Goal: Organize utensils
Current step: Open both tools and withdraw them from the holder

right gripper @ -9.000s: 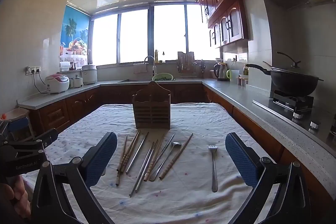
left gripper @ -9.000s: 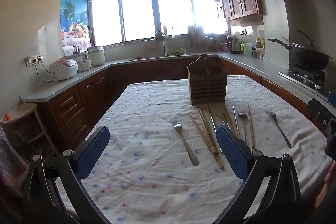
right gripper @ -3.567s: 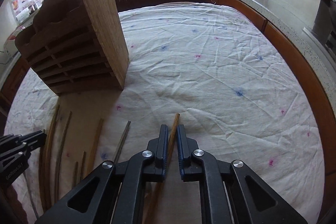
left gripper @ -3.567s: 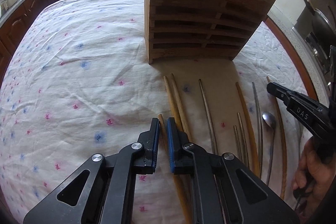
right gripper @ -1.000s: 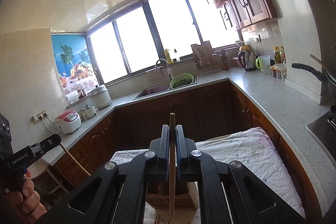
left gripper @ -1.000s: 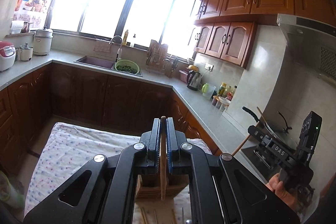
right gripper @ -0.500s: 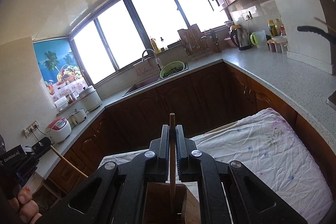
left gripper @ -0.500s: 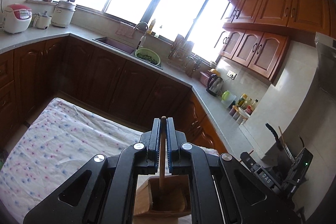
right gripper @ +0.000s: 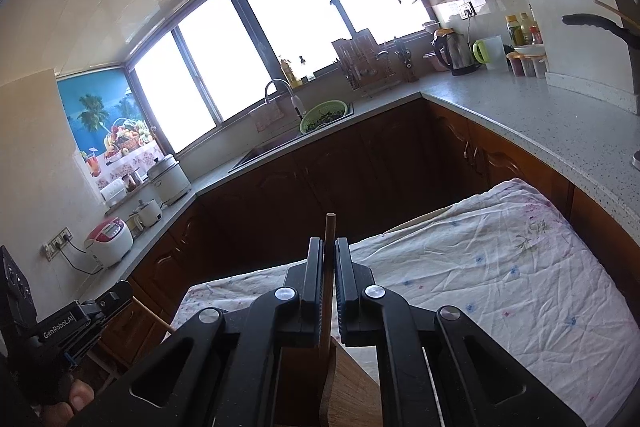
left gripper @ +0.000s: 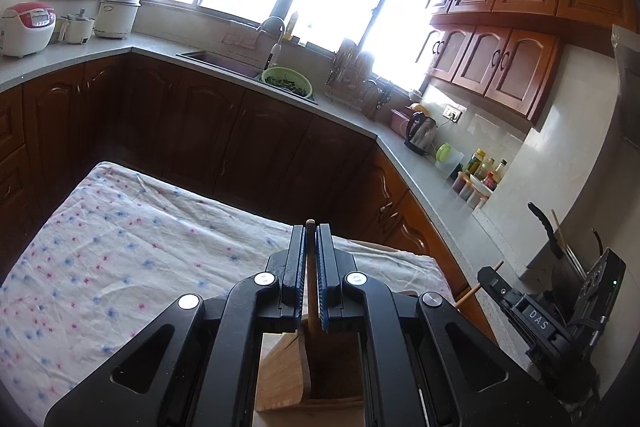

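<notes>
My left gripper (left gripper: 309, 239) is shut on a wooden chopstick (left gripper: 311, 291) held upright, its lower end down inside the wooden utensil holder (left gripper: 280, 375) right below. My right gripper (right gripper: 329, 251) is shut on another wooden chopstick (right gripper: 328, 267), also upright, its lower end reaching into the same holder (right gripper: 352, 387). Each gripper shows in the other's view: the right one at the right edge (left gripper: 540, 319), the left one at the lower left (right gripper: 72, 319), each with its chopstick. The utensils on the table are hidden.
The holder stands on a table with a flowered white cloth (left gripper: 120, 247). Dark wooden cabinets and a grey counter (right gripper: 540, 115) run around the table, with a sink, a green colander (left gripper: 286, 79), a kettle and a rice cooker (left gripper: 26, 29). A wok handle (right gripper: 592, 23) is at the right.
Both grippers have tilted further down over the holder and come lower. Both chopsticks have gone deeper into the holder's compartments.
</notes>
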`<state>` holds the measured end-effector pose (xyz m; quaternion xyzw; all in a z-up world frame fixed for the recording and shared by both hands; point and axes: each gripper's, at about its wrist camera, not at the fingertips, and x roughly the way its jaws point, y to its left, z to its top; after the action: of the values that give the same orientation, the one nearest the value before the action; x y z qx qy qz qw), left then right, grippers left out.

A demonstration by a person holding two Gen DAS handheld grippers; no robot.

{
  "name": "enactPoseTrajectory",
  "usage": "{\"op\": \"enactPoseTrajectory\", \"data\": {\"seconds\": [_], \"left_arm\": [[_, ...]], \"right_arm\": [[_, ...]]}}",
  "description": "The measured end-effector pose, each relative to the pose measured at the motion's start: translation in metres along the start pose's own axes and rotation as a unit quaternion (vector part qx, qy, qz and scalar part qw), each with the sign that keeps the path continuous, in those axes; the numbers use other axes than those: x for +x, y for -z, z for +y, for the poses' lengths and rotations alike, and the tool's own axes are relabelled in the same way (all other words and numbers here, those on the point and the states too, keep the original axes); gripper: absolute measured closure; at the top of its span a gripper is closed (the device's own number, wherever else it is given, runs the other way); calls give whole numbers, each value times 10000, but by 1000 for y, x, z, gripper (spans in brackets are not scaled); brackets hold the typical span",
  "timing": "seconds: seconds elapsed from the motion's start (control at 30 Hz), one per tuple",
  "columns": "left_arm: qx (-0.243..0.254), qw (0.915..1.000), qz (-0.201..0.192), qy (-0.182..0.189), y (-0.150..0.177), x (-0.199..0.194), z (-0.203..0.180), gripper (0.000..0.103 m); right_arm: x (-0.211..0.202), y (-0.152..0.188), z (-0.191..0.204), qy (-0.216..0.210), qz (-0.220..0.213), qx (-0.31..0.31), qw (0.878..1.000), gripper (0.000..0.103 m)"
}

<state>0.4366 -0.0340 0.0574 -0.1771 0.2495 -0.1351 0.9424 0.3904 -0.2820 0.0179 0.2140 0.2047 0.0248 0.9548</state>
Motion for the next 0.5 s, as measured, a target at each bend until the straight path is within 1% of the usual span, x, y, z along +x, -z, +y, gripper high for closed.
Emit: {"op": "enactPoseTrajectory", "data": {"seconds": [0.03, 0.07, 0.1, 0.13, 0.17, 0.23, 0.27, 0.3, 0.33, 0.37, 0.4, 0.43, 0.47, 0.5], "left_arm": [[10, 10000, 50, -25, 0, 1, -1, 98], [14, 9999, 110, -63, 0, 3, 0, 89], [12, 9999, 146, -85, 0, 4, 0, 81], [5, 9999, 126, -115, 0, 2, 1, 63], [1, 9998, 88, -183, 0, 0, 2, 47], [-6, 9998, 23, -212, 0, -7, 4, 40], [0, 9998, 42, -217, 0, -9, 5, 37], [0, 9996, 100, -250, 1, -11, 6, 33], [-12, 9996, 134, -263, 2, -15, 8, 27], [-16, 9995, 130, -270, 3, -19, 10, 25], [-3, 9994, 135, -325, 5, -25, 11, 23], [11, 9990, 164, -413, 7, -30, 13, 17], [13, 9987, 199, -476, 9, -36, 15, 14], [9, 9985, 225, -495, 12, -42, 18, 14]], "right_arm": [[1, 0, 1, 9, 47, -17, 10000, 97], [3, 0, 2, 10, 98, -28, 9999, 92], [5, -1, 2, 13, 158, -40, 9999, 92], [6, 0, 3, 3, 204, -64, 9998, 92], [6, 0, 2, 33, 237, -86, 9997, 89], [4, 1, 3, 36, 277, -94, 9996, 75], [1, 0, 3, -12, 286, -72, 9996, 52], [-2, 0, 3, -65, 265, -44, 9996, 32], [-7, 1, 3, -94, 202, -23, 9997, 25], [-13, 1, 4, -79, 127, 3, 9999, 16], [-18, 1, 4, -84, 72, 33, 9999, 12], [-24, 2, 3, -117, 48, 70, 9999, 11], [-28, 3, 3, -156, 49, 103, 9998, 10], [-33, 4, 2, -165, 65, 126, 9998, 10]]}}
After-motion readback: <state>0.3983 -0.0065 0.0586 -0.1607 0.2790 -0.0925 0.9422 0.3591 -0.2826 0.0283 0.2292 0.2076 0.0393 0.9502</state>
